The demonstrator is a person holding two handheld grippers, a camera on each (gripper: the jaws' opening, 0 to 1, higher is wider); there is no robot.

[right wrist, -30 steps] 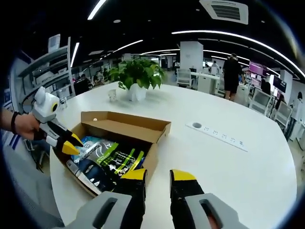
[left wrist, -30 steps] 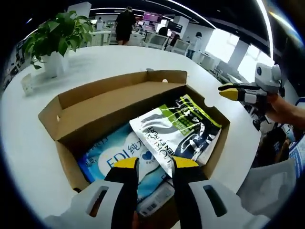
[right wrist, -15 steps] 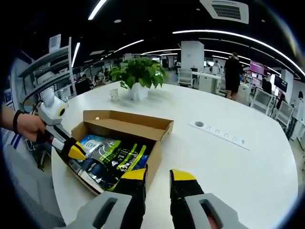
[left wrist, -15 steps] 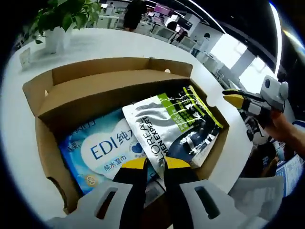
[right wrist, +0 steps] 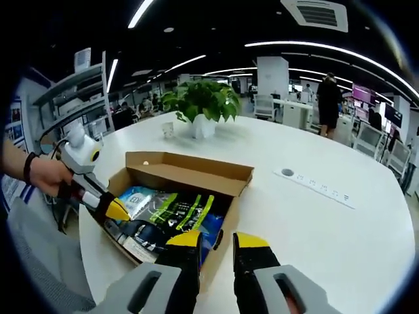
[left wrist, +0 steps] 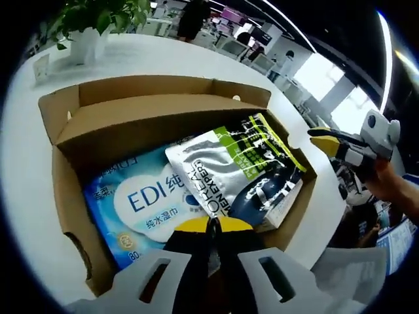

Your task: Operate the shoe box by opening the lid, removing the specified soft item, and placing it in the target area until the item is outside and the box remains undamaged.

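White round table (right wrist: 327,222), office behind. Open shoe box (left wrist: 131,118) holds silver pouch (left wrist: 229,170) atop blue wipes pack (left wrist: 141,203). Left gripper (left wrist: 211,226) closed, apparently pinching pouch edge. Right gripper (right wrist: 217,240) parted, empty.

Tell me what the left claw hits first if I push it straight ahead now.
Most likely the silver-and-green soft pouch lying in the open brown cardboard shoe box. The left claw looks shut at the pouch's near edge, with the blue wet-wipes pack just beside it; depth is unclear.

White round table (right wrist: 340,242) — open shoe box (right wrist: 190,171), potted plant (right wrist: 204,108)
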